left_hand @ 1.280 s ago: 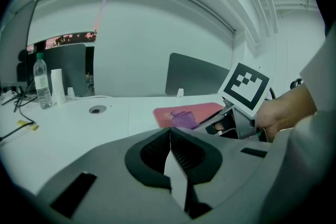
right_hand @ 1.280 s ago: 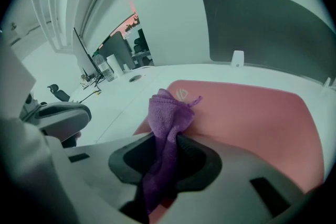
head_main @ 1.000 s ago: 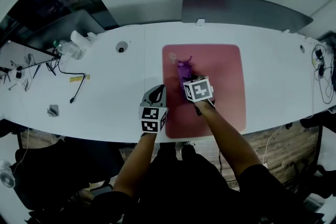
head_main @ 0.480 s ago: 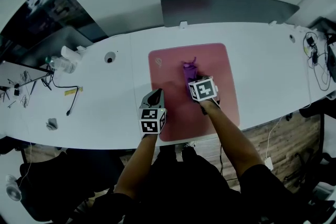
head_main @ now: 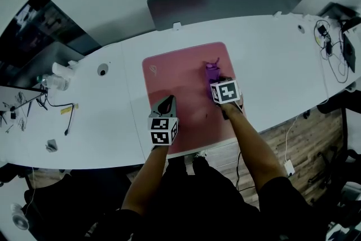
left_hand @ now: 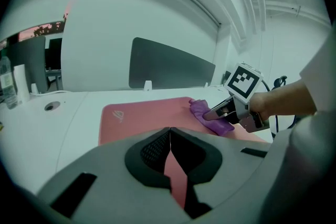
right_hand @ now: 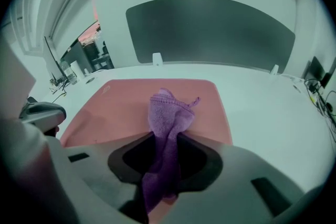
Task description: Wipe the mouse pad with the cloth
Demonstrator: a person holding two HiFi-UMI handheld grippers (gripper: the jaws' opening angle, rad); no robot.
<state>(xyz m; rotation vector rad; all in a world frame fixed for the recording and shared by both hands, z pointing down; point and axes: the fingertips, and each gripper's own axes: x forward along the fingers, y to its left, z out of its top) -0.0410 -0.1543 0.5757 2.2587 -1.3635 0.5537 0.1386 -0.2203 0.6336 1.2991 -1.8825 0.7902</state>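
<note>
A pink mouse pad (head_main: 180,73) lies on the white table (head_main: 271,59). My right gripper (head_main: 217,77) is shut on a purple cloth (head_main: 212,71), which rests on the pad's right part near its far edge. In the right gripper view the purple cloth (right_hand: 168,118) hangs crumpled between the jaws onto the mouse pad (right_hand: 126,105). My left gripper (head_main: 165,104) is shut and empty at the pad's near left edge; its jaws meet over the mouse pad (left_hand: 147,115). The left gripper view also shows the right gripper (left_hand: 212,114) with the cloth (left_hand: 202,111).
A dark grey panel (head_main: 225,3) stands behind the table. A round grommet (head_main: 102,70), a bottle (head_main: 56,79) and loose cables (head_main: 59,110) sit at the left; more cables (head_main: 333,53) lie at the far right. The table's near edge (head_main: 265,127) is close to my arms.
My right gripper has dragged the cloth rightward across the pad, from near its middle toward its right part. The left gripper has stayed at the pad's near left edge.
</note>
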